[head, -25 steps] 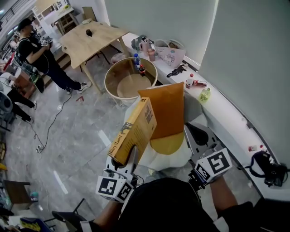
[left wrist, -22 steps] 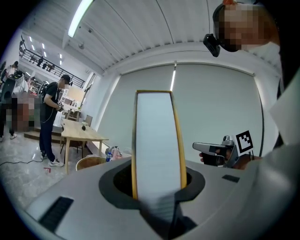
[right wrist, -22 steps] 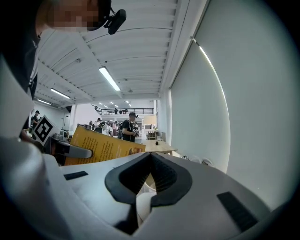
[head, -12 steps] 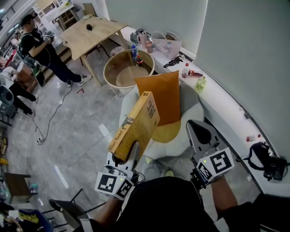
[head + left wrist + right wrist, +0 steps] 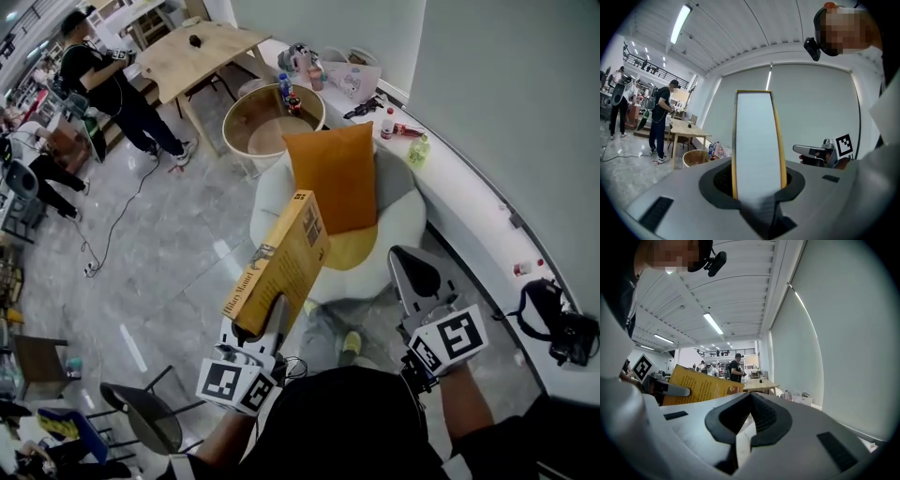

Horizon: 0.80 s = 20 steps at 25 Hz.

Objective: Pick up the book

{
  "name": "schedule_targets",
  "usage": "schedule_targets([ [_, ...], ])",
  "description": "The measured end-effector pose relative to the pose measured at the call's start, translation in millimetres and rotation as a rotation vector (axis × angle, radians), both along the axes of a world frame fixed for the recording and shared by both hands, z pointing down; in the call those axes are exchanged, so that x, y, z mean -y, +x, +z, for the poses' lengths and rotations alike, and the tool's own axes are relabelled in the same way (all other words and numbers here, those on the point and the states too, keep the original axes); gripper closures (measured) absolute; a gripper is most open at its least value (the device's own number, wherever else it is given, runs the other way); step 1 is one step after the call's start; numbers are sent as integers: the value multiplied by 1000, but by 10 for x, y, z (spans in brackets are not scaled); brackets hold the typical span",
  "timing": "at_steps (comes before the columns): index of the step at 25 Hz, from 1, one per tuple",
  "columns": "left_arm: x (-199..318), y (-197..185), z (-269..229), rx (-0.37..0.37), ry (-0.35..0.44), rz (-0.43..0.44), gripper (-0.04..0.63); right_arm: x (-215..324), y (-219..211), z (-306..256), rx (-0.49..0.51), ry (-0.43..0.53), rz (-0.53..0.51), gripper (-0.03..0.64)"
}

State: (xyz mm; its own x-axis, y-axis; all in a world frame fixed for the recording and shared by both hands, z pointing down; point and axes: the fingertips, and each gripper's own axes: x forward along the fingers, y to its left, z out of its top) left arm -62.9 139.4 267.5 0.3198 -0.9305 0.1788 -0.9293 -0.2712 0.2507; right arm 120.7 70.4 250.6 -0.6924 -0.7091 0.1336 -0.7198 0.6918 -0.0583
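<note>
A yellow book (image 5: 281, 262) stands tilted upright in the air, its spine to the left, with my left gripper (image 5: 267, 323) shut on its lower edge. In the left gripper view its white page edge (image 5: 757, 150) fills the gap between the jaws of the left gripper (image 5: 757, 180). My right gripper (image 5: 412, 272) hovers to the right of the book, shut and holding nothing. The right gripper view shows the right gripper (image 5: 750, 397) with its pads meeting at the tip, and the book's cover (image 5: 698, 385) off to the left.
Beyond the grippers stands a white armchair (image 5: 403, 211) with an orange cushion (image 5: 342, 178). Behind it are a round wooden tub (image 5: 272, 131) and a wooden table (image 5: 202, 56). A person (image 5: 103, 80) stands at the upper left. A white ledge (image 5: 469, 206) runs along the right wall.
Both grippers and the held book have drawn back from the armchair, which now shows whole and farther off. The left grip on the book is unchanged.
</note>
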Motion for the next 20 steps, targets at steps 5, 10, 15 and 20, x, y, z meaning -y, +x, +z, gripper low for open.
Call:
schedule_targets([
  [5,-165,54,-28,13,-18,-6,448,-112,75,14,4,-21,3,603],
  [10,-295,109,-61,19,-15,5,446,-234,134,28,6,-22,14,603],
  [15,-306,104,-107,21,3,26,448,-304,83,24,8,-19,26,603],
  [20,-177,68,-143,8,5,61,447,-233,-1,-1,-9,-25,49,603],
])
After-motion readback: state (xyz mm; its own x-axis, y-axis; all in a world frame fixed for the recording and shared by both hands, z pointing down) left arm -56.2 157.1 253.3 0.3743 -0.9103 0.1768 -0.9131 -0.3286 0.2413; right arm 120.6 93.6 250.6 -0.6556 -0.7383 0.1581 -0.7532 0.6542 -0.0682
